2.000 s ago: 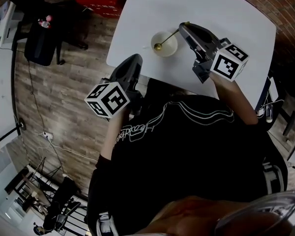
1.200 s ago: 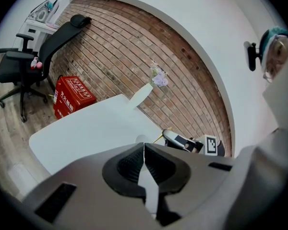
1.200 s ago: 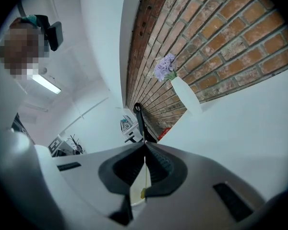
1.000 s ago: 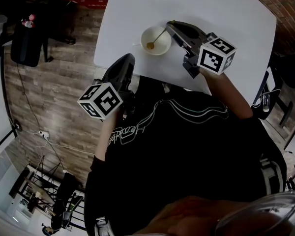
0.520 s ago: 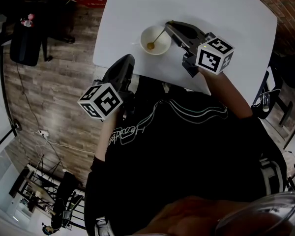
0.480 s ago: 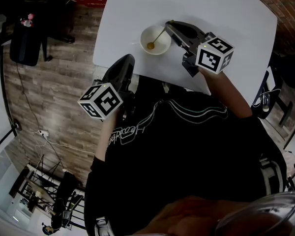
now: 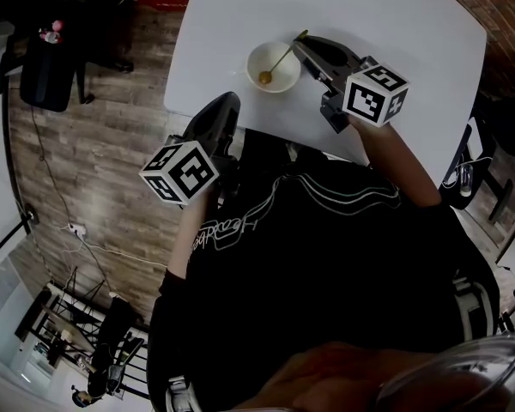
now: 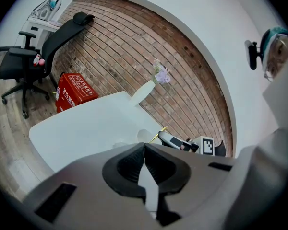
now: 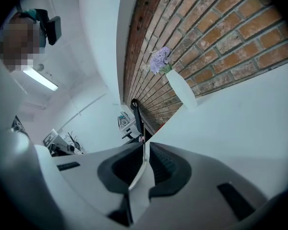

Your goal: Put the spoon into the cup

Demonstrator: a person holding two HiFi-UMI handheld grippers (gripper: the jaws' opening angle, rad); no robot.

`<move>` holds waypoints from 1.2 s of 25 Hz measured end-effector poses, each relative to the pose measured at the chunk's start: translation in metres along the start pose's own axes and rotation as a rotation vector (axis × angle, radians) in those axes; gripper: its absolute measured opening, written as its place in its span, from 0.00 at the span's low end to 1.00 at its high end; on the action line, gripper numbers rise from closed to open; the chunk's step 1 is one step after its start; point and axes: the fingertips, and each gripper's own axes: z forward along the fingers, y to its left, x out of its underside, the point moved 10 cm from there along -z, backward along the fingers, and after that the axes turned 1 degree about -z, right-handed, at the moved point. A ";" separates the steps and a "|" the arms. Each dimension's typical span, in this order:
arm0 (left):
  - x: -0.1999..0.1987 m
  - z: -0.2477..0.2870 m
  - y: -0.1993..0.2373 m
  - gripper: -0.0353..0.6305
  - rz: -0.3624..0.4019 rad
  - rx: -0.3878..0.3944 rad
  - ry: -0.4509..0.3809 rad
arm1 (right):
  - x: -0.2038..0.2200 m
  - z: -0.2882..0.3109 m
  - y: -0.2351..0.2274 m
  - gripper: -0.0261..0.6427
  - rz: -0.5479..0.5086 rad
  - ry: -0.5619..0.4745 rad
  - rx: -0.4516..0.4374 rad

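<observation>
The slim gold metal spoon (image 7: 280, 60) leans in the round white cup (image 7: 251, 62), its handle end between the right gripper (image 7: 302, 45)'s just-opening jaws, while the left gripper (image 7: 229, 101)'s jaws meet, empty.

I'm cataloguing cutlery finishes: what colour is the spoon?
Gold; the spoon shows best in the head view.

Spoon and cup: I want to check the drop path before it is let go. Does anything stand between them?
Nothing visible does. The spoon already has its bowl down inside the cup, with its handle leaning out over the rim.
</observation>
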 end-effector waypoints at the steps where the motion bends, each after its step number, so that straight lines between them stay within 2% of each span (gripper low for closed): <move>1: 0.000 -0.001 0.000 0.06 -0.001 0.001 -0.003 | 0.000 -0.001 0.000 0.05 0.001 -0.004 0.002; 2: 0.000 -0.001 -0.001 0.06 -0.001 0.001 -0.007 | -0.001 -0.002 0.000 0.07 0.002 -0.008 -0.001; 4: -0.001 0.000 -0.002 0.06 0.001 0.002 -0.015 | -0.004 -0.005 -0.002 0.20 0.004 -0.019 -0.009; 6: -0.001 0.003 -0.008 0.06 0.009 0.009 -0.023 | -0.008 -0.014 -0.002 0.20 -0.001 -0.035 -0.008; 15: 0.018 -0.010 -0.063 0.06 0.056 0.071 -0.081 | -0.035 -0.091 0.032 0.12 -0.083 -0.146 -0.059; 19: 0.031 -0.024 -0.101 0.06 0.090 0.105 -0.120 | -0.044 -0.137 0.060 0.06 -0.125 -0.175 -0.127; 24: 0.031 -0.030 -0.132 0.06 0.148 0.153 -0.159 | -0.050 -0.160 0.084 0.04 -0.218 -0.148 -0.212; 30: 0.042 -0.033 -0.159 0.06 0.180 0.188 -0.157 | -0.048 -0.183 0.095 0.03 -0.163 -0.096 -0.287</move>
